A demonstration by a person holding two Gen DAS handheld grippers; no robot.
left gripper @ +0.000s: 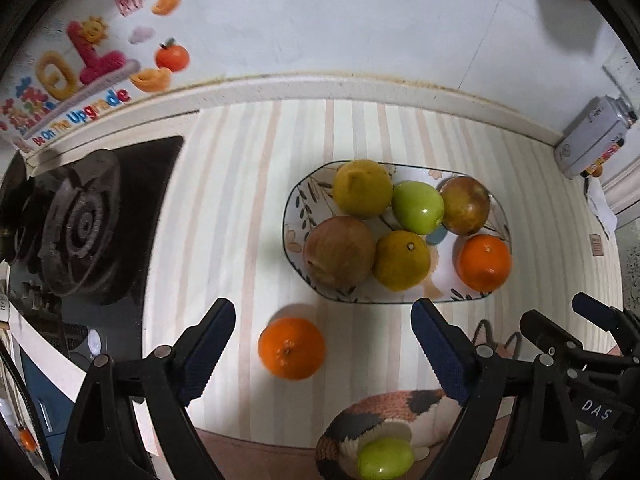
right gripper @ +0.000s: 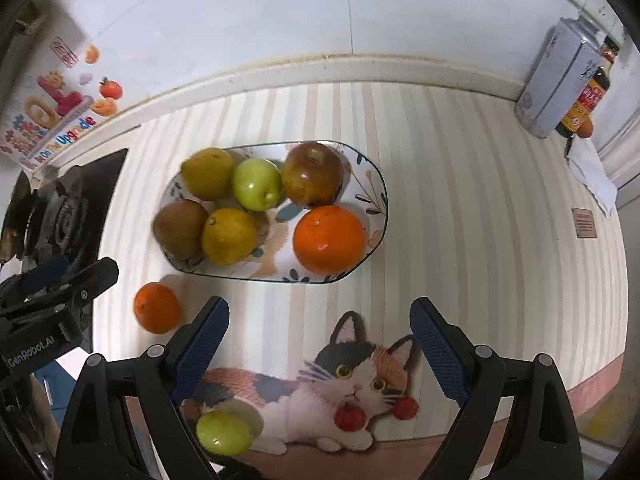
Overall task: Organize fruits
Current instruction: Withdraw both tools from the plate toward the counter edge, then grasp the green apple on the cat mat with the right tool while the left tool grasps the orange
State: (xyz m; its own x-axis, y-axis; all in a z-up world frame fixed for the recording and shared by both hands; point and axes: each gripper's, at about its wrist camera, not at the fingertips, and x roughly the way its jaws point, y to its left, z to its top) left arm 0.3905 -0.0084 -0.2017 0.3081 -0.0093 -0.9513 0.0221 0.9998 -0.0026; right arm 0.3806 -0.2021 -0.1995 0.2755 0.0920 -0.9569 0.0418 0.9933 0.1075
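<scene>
Left wrist view is showing both tongs, left tongs (left gripper: 324, 344) and right tongs (right gripper: 320, 340), hanging wide and empty while an orange (left gripper: 291, 348) and green fruit (left gripper: 385, 458) are lying loose beside the plate (left gripper: 292, 220), risking rolling off the tabletop (left gripper: 224, 200) if nudged.

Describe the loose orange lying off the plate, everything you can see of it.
The loose orange is round, bright orange with a slightly dimpled, glossy peel and a small dark stem scar facing up. It looks whole and unpeeled. It rests on the striped mat, apart from the plate, which lies just beyond it, with the stove burner off to one side. Nothing touches it but the mat; the left tool hangs open above it, gripping nothing.
</scene>
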